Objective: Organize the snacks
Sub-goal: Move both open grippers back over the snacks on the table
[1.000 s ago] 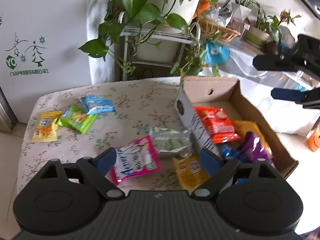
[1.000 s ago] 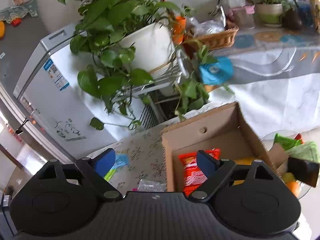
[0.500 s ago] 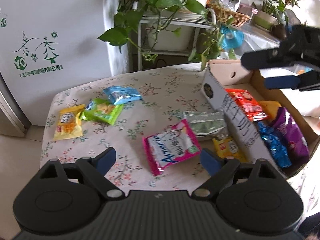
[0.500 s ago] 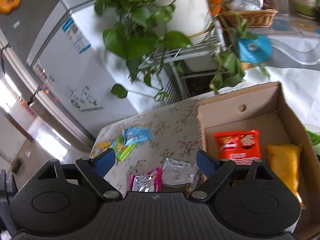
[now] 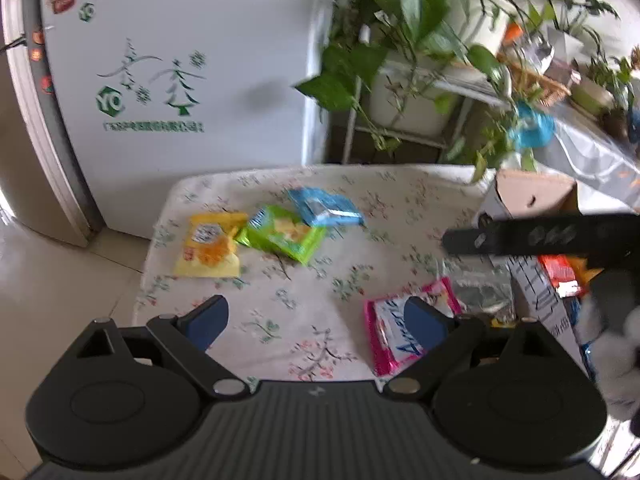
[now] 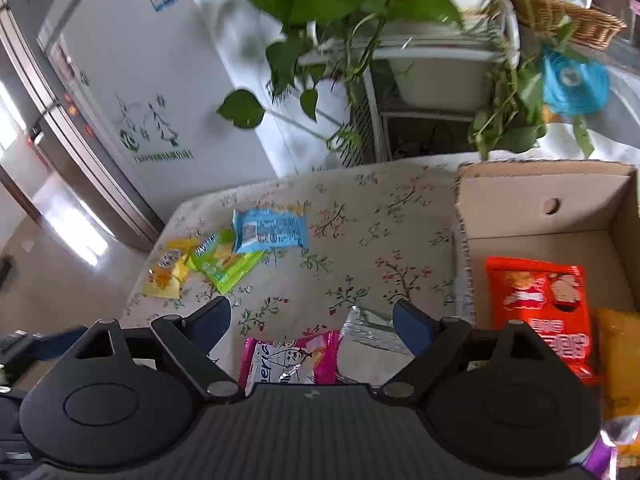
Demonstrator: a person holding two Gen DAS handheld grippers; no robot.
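A floral-clothed surface [image 5: 280, 320] fills the middle of both wrist views, its far edge running along a white refrigerator [image 5: 180, 80] at upper left and a plant stand [image 6: 420, 60] at upper centre; its left edge drops to pale floor tiles. A wide stretch of bare cloth lies open in mid-frame between the two clusters of snacks.

In the left wrist view, a yellow packet [image 5: 208, 246], a green packet [image 5: 284, 234] and a blue packet [image 5: 324, 208] sit in a touching row near the far left corner, the green one's long axis slanting toward lower right. A pink packet [image 5: 400, 328] lies at lower right, long axis tilted up to the right, with a silver packet [image 5: 480, 296] just beside it against the cardboard box [image 5: 536, 196]. The left gripper [image 5: 316, 320] hovers over bare cloth, its jaws opening with nothing between them.

In the right wrist view, the right gripper [image 6: 312, 320] stands with jaws wide apart and empty above the pink packet [image 6: 288, 356] and silver packet [image 6: 368, 328]. At right, the open-topped box [image 6: 540, 196] holds a red packet [image 6: 540, 308], long axis running up the frame, and an orange-yellow packet [image 6: 620, 352] touching its right side. The right gripper [image 5: 560, 236] also crosses the left view's right edge as a dark bar.
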